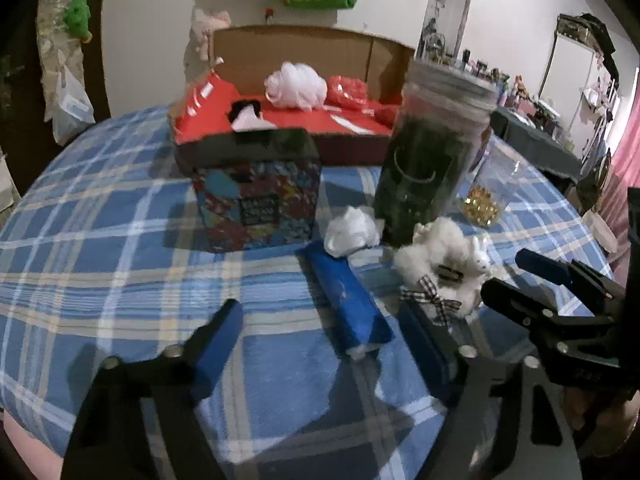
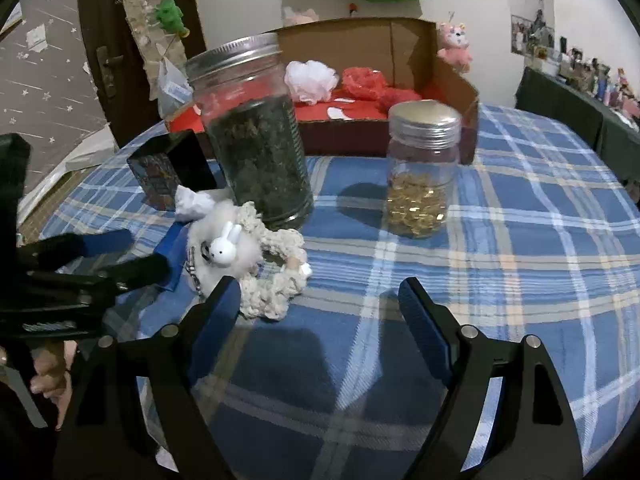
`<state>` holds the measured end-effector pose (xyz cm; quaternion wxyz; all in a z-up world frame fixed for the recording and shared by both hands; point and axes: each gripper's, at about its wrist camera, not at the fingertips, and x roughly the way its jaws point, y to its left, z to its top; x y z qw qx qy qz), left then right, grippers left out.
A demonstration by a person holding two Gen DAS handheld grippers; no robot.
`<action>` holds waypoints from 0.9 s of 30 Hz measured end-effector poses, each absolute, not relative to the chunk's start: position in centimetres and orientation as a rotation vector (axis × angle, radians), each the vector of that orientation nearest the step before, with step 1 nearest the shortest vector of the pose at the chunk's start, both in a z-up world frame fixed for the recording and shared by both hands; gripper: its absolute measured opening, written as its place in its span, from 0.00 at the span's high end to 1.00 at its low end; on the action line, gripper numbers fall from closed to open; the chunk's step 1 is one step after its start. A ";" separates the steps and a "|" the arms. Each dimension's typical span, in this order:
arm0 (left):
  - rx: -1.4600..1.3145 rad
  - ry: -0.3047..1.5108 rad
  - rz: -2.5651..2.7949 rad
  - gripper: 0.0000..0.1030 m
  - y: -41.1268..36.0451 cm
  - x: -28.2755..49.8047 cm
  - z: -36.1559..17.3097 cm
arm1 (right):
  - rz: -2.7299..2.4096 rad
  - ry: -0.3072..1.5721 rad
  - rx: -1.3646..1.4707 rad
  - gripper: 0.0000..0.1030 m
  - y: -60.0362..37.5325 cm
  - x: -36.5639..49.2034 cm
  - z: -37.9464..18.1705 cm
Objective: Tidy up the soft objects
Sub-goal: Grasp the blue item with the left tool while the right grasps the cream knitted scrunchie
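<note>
A fluffy white scrunchie with a checked bow (image 1: 444,276) lies on the blue plaid table, just beyond my left gripper's right finger; it also shows in the right wrist view (image 2: 224,256) with a small white bunny on it, beside a cream crocheted scrunchie (image 2: 276,280). A crumpled white ball (image 1: 351,231) and a blue pack (image 1: 348,300) lie between my left fingers' line. My left gripper (image 1: 320,332) is open and empty. My right gripper (image 2: 320,308) is open and empty, its left finger next to the crocheted scrunchie. A cardboard box with red lining (image 1: 360,56) holds a white pouf (image 1: 296,86) and red soft things (image 1: 348,90).
A tall jar of dark green leaves (image 2: 256,140) and a smaller jar of gold capsules (image 2: 420,176) stand mid-table. A colourful tissue box (image 1: 256,196) stands in front of the cardboard box. My right gripper shows at the right edge of the left view (image 1: 560,296).
</note>
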<state>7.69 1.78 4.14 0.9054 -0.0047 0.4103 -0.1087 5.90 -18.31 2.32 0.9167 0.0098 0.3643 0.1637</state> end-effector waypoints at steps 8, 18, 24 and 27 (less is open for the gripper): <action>-0.024 0.841 -0.299 0.77 0.6 7.5 3.9 | 0.512 0.761 0.145 0.83 -18.0 5.8 1.9; -0.022 0.764 -0.321 0.83 0.5 5.7 6.0 | 0.452 0.657 0.124 0.85 -18.8 3.9 4.0; -0.020 0.727 -0.324 0.83 0.6 5.4 7.4 | 0.432 0.608 0.102 0.85 -19.1 3.3 5.4; -0.021 0.719 -0.331 0.83 0.6 5.4 7.8 | 0.430 0.586 0.096 0.85 -19.0 3.3 6.1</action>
